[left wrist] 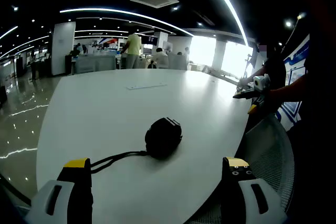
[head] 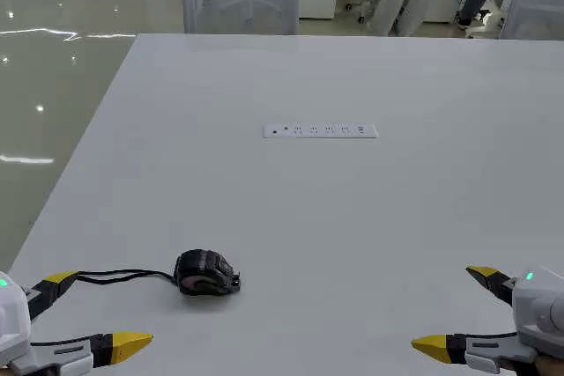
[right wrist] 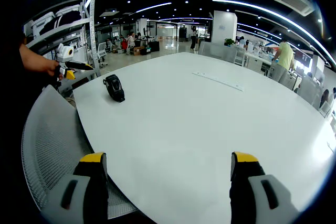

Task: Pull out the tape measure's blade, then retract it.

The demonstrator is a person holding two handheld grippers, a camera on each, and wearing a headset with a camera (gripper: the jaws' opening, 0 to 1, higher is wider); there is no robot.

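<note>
Head view looks down over the table [head: 352,217]; gripper views sit low at its near edge — all share the tape measure [head: 206,273].

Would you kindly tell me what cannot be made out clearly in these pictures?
- Black rounded tape measure: blade tip too small to find in any view.
- Left tool, right tool: bodies cut off by head view's lower corners.
- White flat power strip: socket markings too small, head view.
</note>
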